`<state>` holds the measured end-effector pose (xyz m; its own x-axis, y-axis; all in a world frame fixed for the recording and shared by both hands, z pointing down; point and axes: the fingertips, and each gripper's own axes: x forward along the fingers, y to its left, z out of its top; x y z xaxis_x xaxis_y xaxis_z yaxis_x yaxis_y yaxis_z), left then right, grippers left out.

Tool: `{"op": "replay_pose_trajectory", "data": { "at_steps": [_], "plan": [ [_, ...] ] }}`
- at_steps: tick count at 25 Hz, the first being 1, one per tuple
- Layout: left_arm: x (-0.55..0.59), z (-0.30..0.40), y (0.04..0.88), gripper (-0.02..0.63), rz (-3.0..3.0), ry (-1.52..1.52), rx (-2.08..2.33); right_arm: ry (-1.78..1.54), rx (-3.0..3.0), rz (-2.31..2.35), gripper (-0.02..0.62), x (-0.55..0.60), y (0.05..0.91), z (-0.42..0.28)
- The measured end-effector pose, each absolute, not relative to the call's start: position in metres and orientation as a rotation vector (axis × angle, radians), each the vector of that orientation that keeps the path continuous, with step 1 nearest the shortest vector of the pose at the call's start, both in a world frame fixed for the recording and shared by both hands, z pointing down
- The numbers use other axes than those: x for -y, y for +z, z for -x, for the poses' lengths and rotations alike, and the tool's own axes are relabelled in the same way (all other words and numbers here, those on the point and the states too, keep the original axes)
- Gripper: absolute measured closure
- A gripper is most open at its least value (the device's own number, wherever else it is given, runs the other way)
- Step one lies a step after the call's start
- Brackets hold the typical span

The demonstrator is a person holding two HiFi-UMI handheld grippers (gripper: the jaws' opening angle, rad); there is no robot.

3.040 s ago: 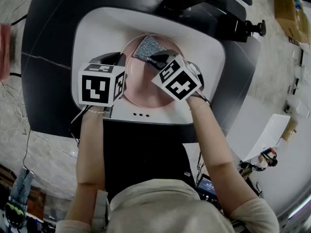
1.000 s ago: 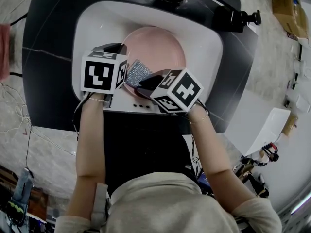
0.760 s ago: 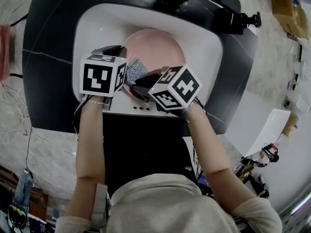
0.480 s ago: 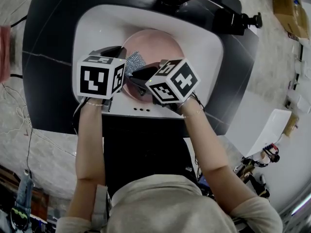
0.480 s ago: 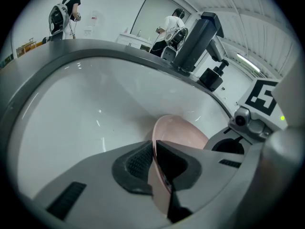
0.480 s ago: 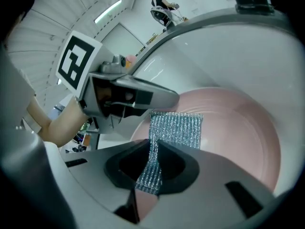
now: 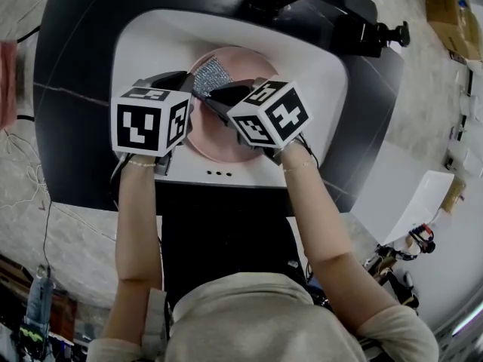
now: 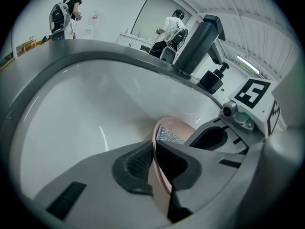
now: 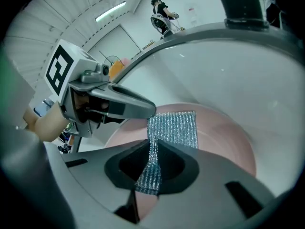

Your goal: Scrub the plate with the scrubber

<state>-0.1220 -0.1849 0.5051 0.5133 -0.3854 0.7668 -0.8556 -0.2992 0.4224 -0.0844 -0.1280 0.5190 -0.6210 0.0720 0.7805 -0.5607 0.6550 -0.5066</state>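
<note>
A pink plate (image 7: 234, 138) lies in the white sink (image 7: 317, 74). My left gripper (image 7: 189, 90) is shut on the plate's left rim; in the left gripper view the rim of the plate (image 8: 159, 194) runs edge-on between the jaws of the left gripper (image 8: 155, 146). My right gripper (image 7: 216, 93) is shut on a silver mesh scrubber (image 7: 213, 74), which lies flat on the far left part of the plate. In the right gripper view the scrubber (image 9: 174, 128) spreads over the plate (image 9: 228, 151) ahead of the right gripper (image 9: 153, 146), just beside the left gripper's fingertips (image 9: 138, 108).
The sink sits in a black counter (image 7: 68, 66). A black faucet and fittings (image 7: 362, 29) stand at the far right rim. Three small holes (image 7: 219, 174) mark the sink's near ledge. People stand far off in the room (image 8: 64, 13).
My right gripper has carried the scrubber from the plate's near left edge up across it toward the far side. The left gripper has kept its hold on the rim without moving.
</note>
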Motion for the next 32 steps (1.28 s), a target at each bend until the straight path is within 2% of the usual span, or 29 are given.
{"op": "replay_pose_trajectory", "data": {
  "at_steps": [19,32],
  "plan": [
    [0.186,0.121,0.504,0.566,-1.892,0.680,1.038,0.933,1.871,-0.564,0.534,0.138,0.547,0.000],
    [0.186,0.119,0.500,0.566,-1.905,0.671,1.048,1.020,1.753,-0.443,0.535,0.076,0.529,-0.009]
  ]
}}
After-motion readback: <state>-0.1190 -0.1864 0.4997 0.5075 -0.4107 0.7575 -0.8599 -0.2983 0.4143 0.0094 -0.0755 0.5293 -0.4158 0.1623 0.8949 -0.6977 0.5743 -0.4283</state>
